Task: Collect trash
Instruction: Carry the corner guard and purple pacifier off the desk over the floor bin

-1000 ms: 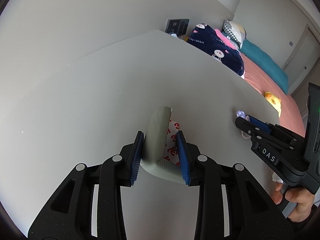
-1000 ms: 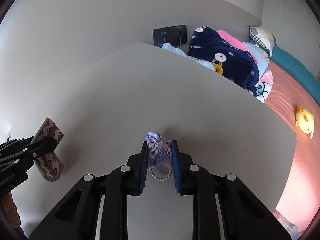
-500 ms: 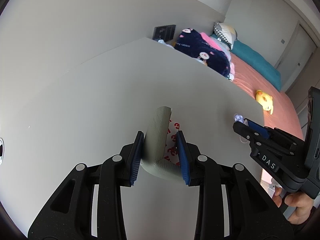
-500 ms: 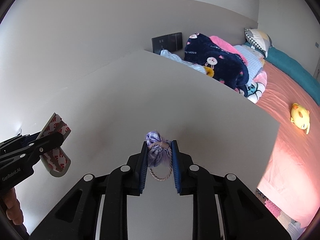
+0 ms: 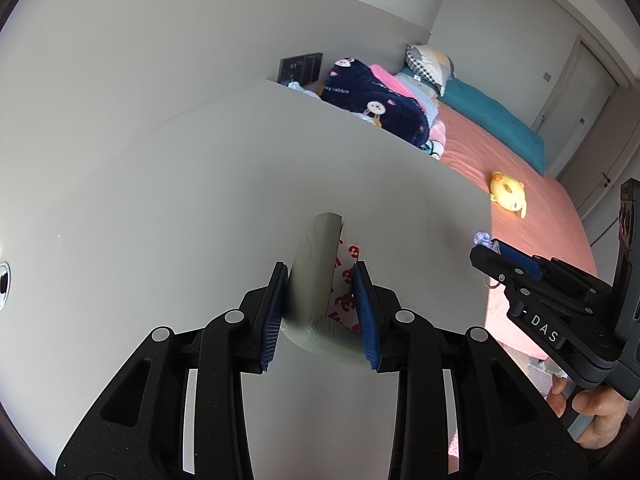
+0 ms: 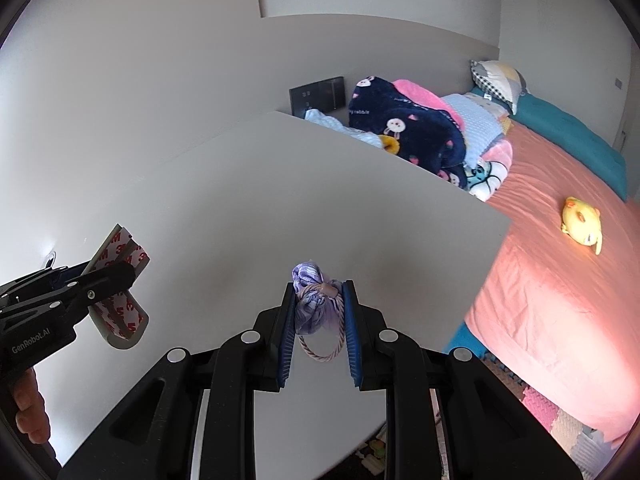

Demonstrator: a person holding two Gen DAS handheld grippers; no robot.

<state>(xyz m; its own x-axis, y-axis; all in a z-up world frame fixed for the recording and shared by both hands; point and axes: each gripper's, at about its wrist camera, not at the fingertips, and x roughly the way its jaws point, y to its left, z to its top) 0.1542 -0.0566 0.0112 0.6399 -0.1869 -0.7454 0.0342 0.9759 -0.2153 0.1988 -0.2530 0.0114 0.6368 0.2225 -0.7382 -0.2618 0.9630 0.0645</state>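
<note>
- My left gripper [image 5: 320, 312] is clamped on a curled grey foam strip [image 5: 314, 264] with red-printed white backing; pads press both sides, it hangs clear of the table.
- My right gripper [image 6: 319, 320] is pinched narrow on a small purple crumpled wad [image 6: 310, 300] with a twisted cord loop [image 6: 320, 350] dangling below the pads.
- Both pieces look lifted off the white table [image 6: 248, 208], one per hand. Likely so both go to a bin in one trip; no bin in view.
- Strip is gripped at its bend, so the curl stands up between the pads and shouldn't slip.
- Table top near the grippers is bare, with a round metal fitting [image 5: 3, 286] at its left edge.
- Beyond: a bed with salmon sheet [image 6: 560, 272], navy rabbit blanket [image 6: 404, 128], yellow plush toy [image 6: 582, 226], teal cover [image 5: 492, 118], dark wall panel [image 6: 318, 94], foam floor mats [image 6: 560, 420].
</note>
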